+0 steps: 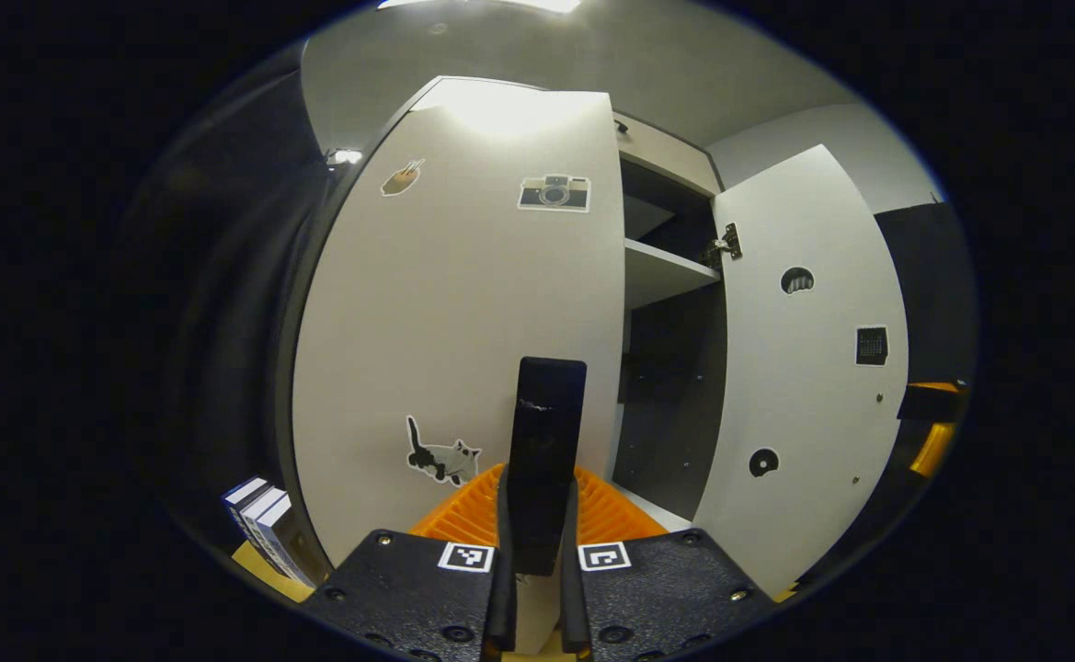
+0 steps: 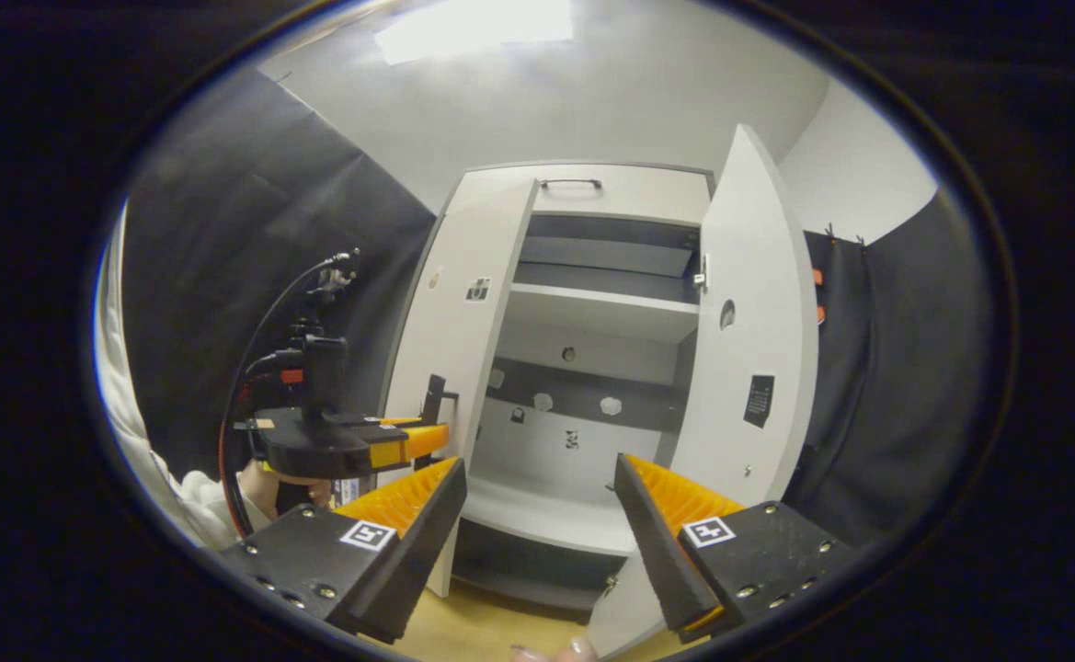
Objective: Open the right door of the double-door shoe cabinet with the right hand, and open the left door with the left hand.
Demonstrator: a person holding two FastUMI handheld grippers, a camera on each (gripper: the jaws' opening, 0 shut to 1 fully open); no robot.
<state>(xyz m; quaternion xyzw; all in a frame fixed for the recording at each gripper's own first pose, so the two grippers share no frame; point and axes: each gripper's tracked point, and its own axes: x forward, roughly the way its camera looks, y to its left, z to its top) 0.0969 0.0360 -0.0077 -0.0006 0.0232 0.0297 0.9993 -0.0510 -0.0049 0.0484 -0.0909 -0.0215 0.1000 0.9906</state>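
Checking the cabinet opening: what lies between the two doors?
In the right gripper view, between the left door and right door lies the open cabinet inside: a shelf and back wall, nothing blocking.

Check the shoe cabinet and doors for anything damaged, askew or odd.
Nothing stands out. The right door stands wide open, the left door is partly open with the left gripper shut on its handle, and the shelves sit level.

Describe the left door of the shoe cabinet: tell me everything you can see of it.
The left door is a tall, flat, pale panel that looks like laminated board, with a dark edge. It carries three stickers: a camera, a cat and a small brownish one near the top. A dark upright handle sits by its free edge, and the left claw is shut on it. The door stands partly open.
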